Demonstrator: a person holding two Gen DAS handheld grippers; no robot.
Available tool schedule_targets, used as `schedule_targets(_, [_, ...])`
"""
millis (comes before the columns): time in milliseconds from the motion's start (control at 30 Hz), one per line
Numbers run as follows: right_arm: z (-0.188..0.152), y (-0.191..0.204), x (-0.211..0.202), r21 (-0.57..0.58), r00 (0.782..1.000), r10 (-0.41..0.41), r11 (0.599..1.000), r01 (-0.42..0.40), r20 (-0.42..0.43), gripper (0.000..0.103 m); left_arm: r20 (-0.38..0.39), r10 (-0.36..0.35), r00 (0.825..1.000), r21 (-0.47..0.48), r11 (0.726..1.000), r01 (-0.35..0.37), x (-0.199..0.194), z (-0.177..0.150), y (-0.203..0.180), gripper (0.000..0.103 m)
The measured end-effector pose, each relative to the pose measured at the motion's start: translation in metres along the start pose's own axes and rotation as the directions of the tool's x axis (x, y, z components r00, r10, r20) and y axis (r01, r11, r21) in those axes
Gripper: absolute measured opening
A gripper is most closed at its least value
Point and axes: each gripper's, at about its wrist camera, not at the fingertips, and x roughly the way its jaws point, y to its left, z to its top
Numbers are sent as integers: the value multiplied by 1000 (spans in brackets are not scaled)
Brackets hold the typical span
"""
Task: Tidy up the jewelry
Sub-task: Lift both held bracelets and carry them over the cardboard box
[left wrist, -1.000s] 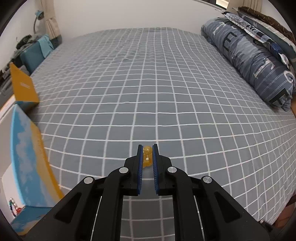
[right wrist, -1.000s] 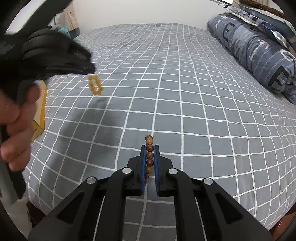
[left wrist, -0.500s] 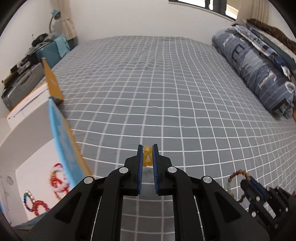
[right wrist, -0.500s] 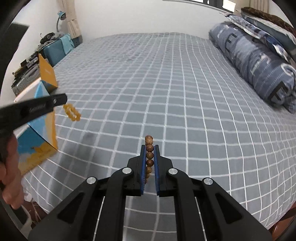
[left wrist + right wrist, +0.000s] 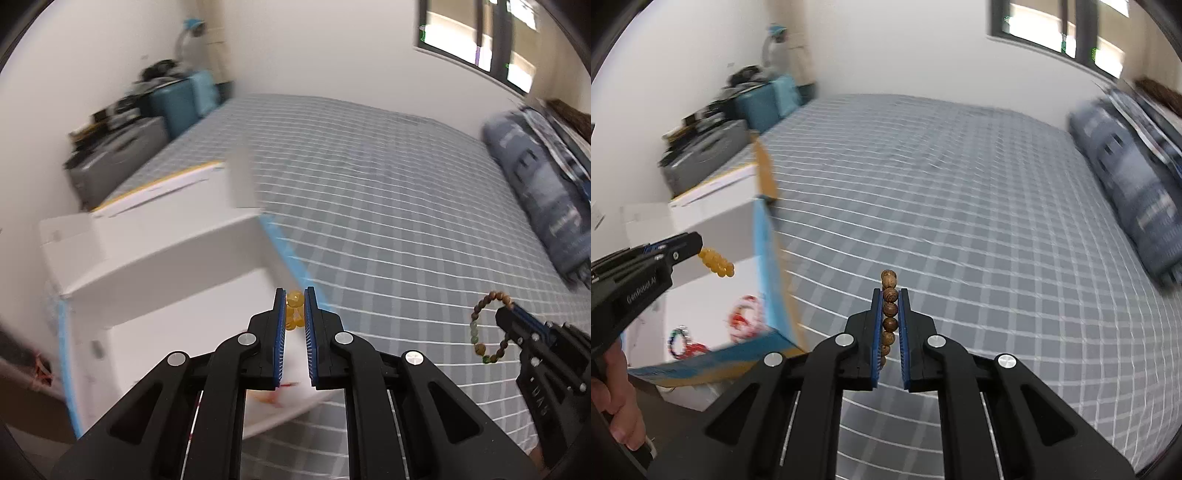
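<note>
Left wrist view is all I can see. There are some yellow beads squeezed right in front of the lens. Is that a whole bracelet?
Observer: Yes. From the other camera, the yellow bracelet hangs as a small loop from the tip of the left hand-held gripper.
Operator: The white box under it is a blur for me. Is anything inside?
Observer: The open box holds a red-and-white bracelet and a multicoloured one, lying apart.
Operator: And the brown bracelet on my right, is it pinched too?
Observer: Yes. The right hand-held gripper is shut on the brown bracelet, with its beads lined up between the pads.
</note>
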Motion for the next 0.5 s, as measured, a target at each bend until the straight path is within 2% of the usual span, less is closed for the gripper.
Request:
schedule_targets(200, [17, 78, 15, -108, 987, 159, 981, -159, -5, 7, -23, 83, 996, -105, 991, -85, -3, -10, 82, 9])
schedule_targets(267, [17, 101, 23, -147, 982, 189, 971, -188, -10, 7, -45, 98, 994, -142, 984, -104, 2, -18, 107, 9])
schedule_targets(400, [15, 145, 55, -193, 969, 234, 950, -244, -74, 7, -100, 111, 989, -196, 972, -129, 21, -41, 144, 9])
schedule_targets(500, [8, 167, 79, -224, 968, 223, 943, -244, -114, 7, -143, 112, 983, -221, 965, -143, 38, -58, 160, 9])
